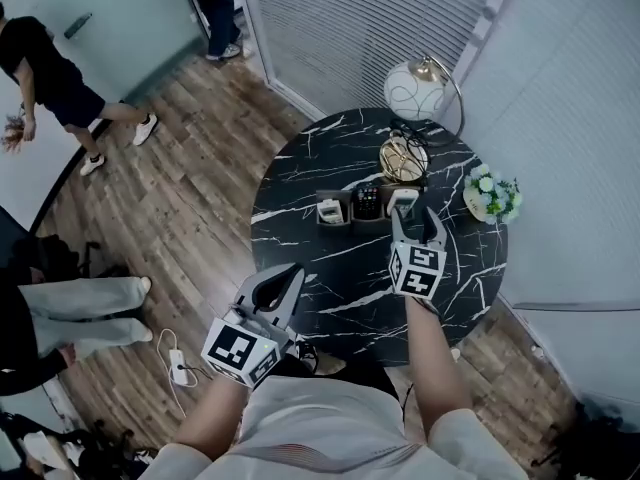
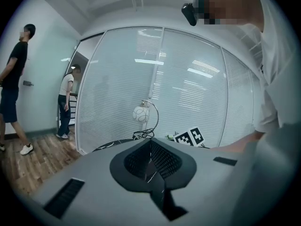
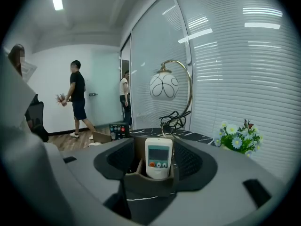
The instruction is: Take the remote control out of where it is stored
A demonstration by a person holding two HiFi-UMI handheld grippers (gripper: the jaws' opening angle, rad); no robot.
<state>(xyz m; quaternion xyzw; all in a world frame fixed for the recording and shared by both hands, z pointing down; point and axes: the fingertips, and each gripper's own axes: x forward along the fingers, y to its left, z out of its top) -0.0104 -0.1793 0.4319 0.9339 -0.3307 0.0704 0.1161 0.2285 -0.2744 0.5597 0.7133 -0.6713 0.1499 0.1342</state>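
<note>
One white remote control stands in its holder on the table, between my right gripper's spread jaws, ungripped. My left gripper is pressed together, empty. Gripping and lifting remain.

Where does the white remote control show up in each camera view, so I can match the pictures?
Head view: the white remote stands in the right-hand compartment of the holder, just ahead of the right gripper.
Left gripper view: not in it.
Right gripper view: low centre, between the open jaws.
Shared landmark: the globe lamp.
</note>
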